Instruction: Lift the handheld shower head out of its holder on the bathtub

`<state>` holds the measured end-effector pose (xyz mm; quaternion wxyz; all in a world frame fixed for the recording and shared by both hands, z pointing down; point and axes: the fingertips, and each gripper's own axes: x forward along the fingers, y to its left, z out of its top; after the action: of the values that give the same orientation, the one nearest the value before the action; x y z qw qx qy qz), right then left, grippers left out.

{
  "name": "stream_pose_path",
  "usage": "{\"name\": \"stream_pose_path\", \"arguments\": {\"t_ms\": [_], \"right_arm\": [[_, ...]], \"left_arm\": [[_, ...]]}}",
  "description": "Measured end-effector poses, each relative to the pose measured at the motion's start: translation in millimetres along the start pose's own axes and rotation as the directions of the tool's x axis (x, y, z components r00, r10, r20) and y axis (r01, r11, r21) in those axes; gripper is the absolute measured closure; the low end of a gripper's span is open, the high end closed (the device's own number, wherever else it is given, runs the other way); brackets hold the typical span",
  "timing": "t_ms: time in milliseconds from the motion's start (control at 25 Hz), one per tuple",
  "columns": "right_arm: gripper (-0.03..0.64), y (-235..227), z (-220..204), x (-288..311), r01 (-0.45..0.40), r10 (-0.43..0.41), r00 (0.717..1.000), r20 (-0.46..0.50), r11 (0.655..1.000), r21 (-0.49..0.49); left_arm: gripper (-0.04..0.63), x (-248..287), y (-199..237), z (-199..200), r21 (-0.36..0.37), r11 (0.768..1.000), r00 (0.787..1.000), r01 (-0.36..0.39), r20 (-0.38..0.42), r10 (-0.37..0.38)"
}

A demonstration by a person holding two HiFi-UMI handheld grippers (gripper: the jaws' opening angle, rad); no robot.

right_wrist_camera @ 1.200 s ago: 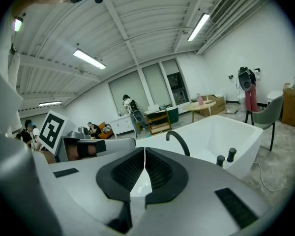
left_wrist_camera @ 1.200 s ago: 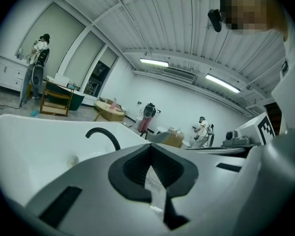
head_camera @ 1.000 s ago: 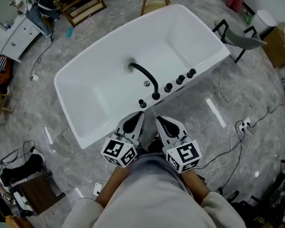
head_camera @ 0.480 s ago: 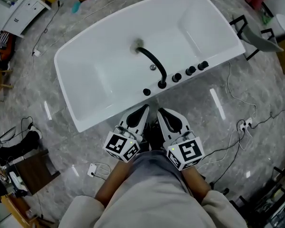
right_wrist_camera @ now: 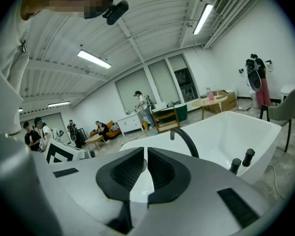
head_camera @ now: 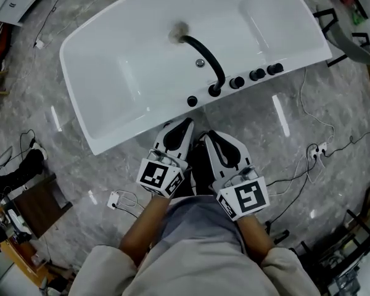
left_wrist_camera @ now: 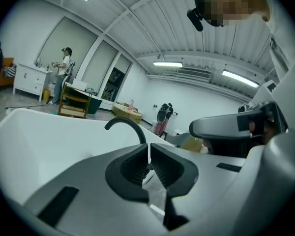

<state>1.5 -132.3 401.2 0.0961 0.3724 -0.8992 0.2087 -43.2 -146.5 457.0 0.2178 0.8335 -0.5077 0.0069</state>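
Bathtub: white glossy freestanding bathtub [head_camera: 105,113] set slantwise on a grey marbled floor [head_camera: 277,134], inside bare
Spout: black arched tube spout [head_camera: 205,57] rising from the near rim and curving over the basin
Shower head: it is one of the small black upright fittings [head_camera: 257,74] in a row of 5 along the near rim, 1 left of the spout's foot and 3 right of it; from above they all look like round caps, and which one is the handheld shower head cannot be told
Side look: the right gripper view shows 2 of these fittings [right_wrist_camera: 241,160] as short black cylinders standing on the rim, the farther one taller
Left gripper [head_camera: 186,123]: clenched with nothing in it, pads meeting in its own view [left_wrist_camera: 148,157], over the floor just short of the rim
Right gripper [right_wrist_camera: 145,161]: pads pressed together on nothing, beside the left one [head_camera: 208,134], also apart from the fittings
Writing: only black-and-white square code patterns on the left marker cube [head_camera: 160,176] and right marker cube [head_camera: 243,199]; no word can be read
Hidden: the hands sit under the cubes; the tub's far corners are cut off at the top edge; the left gripper's body covers every fitting but the spout [left_wrist_camera: 128,128]
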Motion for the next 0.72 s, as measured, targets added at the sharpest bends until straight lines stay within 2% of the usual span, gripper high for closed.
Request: {"name": "stream_pose_path", "arguments": {"t_ms": [240,400,480,560,720], "right_arm": [[0.597,-7.4,-24.4,9.0,0.012,-0.011,0.998,-0.058,1.000,0.016],[0.597,-13.7,-36.2,18.6,0.024,-0.022,0.997,-0.075,0.999,0.024],[0.597,-17.1,-42.4,24.4,0.030,-0.028,0.996,-0.085,0.999,0.032],[0.597,-21.7,-47.6,29.4,0.038,-0.034,0.995,-0.094,0.998,0.043],[0.597,-31.1,-58.0,34.2,0.059,-0.052,0.992,-0.111,0.996,0.066]], "left_arm": [[0.589,9.9,19.4,-35.5,0.009,0.999,0.997,-0.031,-0.069,0.032],[0.589,16.6,41.5,-59.8,0.026,0.995,0.989,-0.098,-0.105,0.100],[0.543,22.8,50.4,-74.1,0.030,0.993,0.983,-0.118,-0.134,0.121],[0.532,32.0,55.0,-87.9,0.039,0.993,0.979,-0.113,-0.165,0.118],[0.469,53.1,61.5,-114.8,0.057,0.993,0.969,-0.101,-0.221,0.112]]}}
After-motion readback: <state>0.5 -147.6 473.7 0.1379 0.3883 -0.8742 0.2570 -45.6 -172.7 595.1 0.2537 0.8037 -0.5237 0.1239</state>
